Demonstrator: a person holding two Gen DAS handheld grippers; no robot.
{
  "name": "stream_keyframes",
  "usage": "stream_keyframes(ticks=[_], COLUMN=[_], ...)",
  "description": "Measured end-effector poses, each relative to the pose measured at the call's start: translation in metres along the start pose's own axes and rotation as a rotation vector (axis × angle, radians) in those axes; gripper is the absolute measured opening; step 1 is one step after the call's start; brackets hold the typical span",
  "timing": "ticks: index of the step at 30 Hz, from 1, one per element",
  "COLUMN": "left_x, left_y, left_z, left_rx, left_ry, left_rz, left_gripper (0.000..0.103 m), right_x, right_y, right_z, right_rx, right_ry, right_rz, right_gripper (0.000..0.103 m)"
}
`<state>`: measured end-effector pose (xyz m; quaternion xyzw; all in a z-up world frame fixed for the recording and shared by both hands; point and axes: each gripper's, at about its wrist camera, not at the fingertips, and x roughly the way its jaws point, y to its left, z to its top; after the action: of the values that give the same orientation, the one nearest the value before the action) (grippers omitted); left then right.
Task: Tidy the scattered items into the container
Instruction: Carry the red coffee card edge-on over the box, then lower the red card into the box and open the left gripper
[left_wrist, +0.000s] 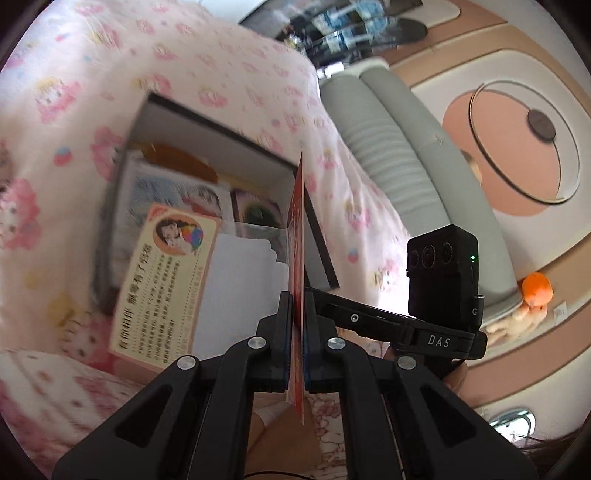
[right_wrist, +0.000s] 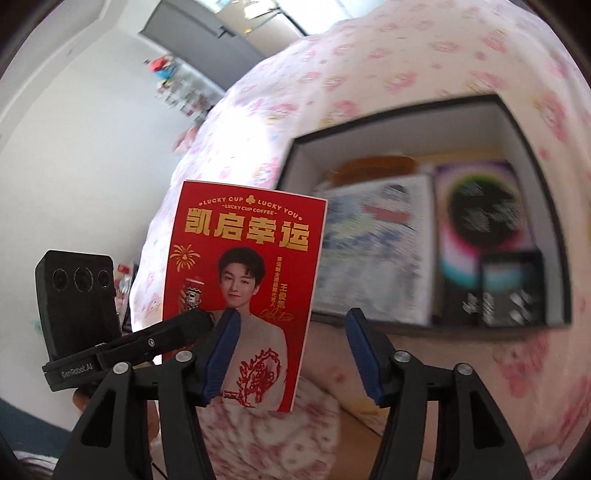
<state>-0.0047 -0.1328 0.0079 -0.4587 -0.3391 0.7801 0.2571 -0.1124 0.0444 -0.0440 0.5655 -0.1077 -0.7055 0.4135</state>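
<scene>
red cards: 1, held edge-on in left view (left_wrist: 297, 229), face-on in right view (right_wrist: 243, 280)
boxes: 1, dark rim, white inside (right_wrist: 532, 155)
items lying in box: at least 4 – a pale printed sheet (right_wrist: 376, 243), a dark card with a rainbow ring (right_wrist: 480, 206), a small black card (right_wrist: 511, 288), an orange-brown piece (right_wrist: 373, 166); blurred, count not certain
cards in front of box, left view: 2 – a peach-bordered text card (left_wrist: 162, 280), a white scalloped one (left_wrist: 243, 291)
grippers: 2 – left (left_wrist: 297, 332), right (right_wrist: 291, 354)

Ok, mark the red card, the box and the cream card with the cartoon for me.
red card (right_wrist: 255, 258): right wrist view, printed face.
box (right_wrist: 402, 140): right wrist view, far inner wall.
cream card (left_wrist: 162, 284): left wrist view, text area.
</scene>
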Motion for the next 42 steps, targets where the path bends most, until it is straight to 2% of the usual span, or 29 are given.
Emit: stream_keyframes(ticks=[4, 8, 13, 17, 19, 21, 22, 24, 26, 31, 36, 39, 42], left_x=[0.017, 0.018, 0.009, 0.008, 0.008, 0.011, 0.014, 0.019, 0.025, 0.038, 0.043, 0.041, 0.045], left_y=[0.007, 0.016, 0.022, 0.028, 0.032, 0.032, 0.032, 0.030, 0.028, 0.020, 0.010, -0.003, -0.015], left_z=[-0.012, -0.018, -0.021, -0.020, -0.020, -0.021, -0.022, -0.024, -0.028, -0.040, -0.044, -0.035, -0.014], left_rx=[-0.039, -0.081, -0.096, -0.109, -0.124, -0.116, -0.112, -0.109, -0.106, -0.084, -0.062, -0.029, -0.003], left_ry=[0.050, 0.063, 0.042, 0.026, 0.028, 0.035, 0.044, 0.061, 0.080, 0.128, 0.159, 0.158, 0.162], left_rz=[-0.009, -0.025, -0.029, -0.025, -0.046, -0.035, -0.028, -0.017, -0.021, -0.021, -0.023, -0.029, -0.037], left_gripper=[0.002, 0.002, 0.002, 0.002, 0.002, 0.002, 0.002, 0.002, 0.002, 0.002, 0.002, 0.002, 0.002], right_x=[0.005, 0.012, 0.024, 0.034, 0.035, 0.031, 0.029, 0.028, 0.024, 0.009, -0.002, -0.014, -0.029], right_y=[-0.033, -0.056, -0.057, -0.053, -0.051, -0.045, -0.044, -0.043, -0.044, -0.046, -0.059, -0.058, -0.054], right_z=[-0.016, -0.029, -0.028, -0.025, -0.024, -0.025, -0.026, -0.026, -0.026, -0.035, -0.051, -0.049, -0.034], right_rx=[0.090, 0.158, 0.185, 0.180, 0.162, 0.124, 0.112, 0.105, 0.111, 0.090, 0.136, 0.129, 0.113], right_ry=[0.019, 0.049, 0.091, 0.081, 0.064, 0.039, 0.032, 0.016, -0.002, -0.043, -0.065, -0.089, -0.125], right_rz=[0.027, 0.103, 0.177, 0.223, 0.236, 0.239, 0.228, 0.212, 0.213, 0.151, 0.157, 0.155, 0.127], right_gripper=[0.057, 0.060, 0.065, 0.065, 0.063, 0.046, 0.045, 0.034, 0.027, 0.024, 0.024, 0.024, 0.024])
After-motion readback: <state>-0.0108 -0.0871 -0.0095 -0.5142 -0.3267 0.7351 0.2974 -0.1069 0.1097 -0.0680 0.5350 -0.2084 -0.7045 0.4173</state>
